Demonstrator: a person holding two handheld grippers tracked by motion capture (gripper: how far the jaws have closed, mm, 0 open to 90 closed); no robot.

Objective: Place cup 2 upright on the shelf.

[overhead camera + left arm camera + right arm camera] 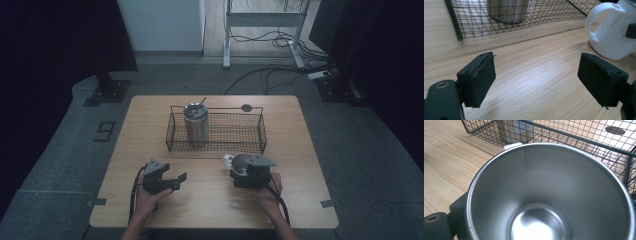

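A white mug [240,162] with a steel inside stands on the wooden table [210,200], just in front of the wire basket [215,108]. My right gripper [245,172] is closed around it; in the right gripper view the mug [549,195] sits upright between the jaws, and one finger [456,213] lies against its outer wall. My left gripper [177,181] rests low at the front left with its jaws wide apart and bare wood between them [536,77]. The mug [610,32] shows to its right, handle toward it.
A steel tumbler [195,125] with a utensil in it stands in the left part of the basket [459,25]. A dark round disc [246,107] lies behind the basket. Cables and stand feet lie on the floor beyond the table.
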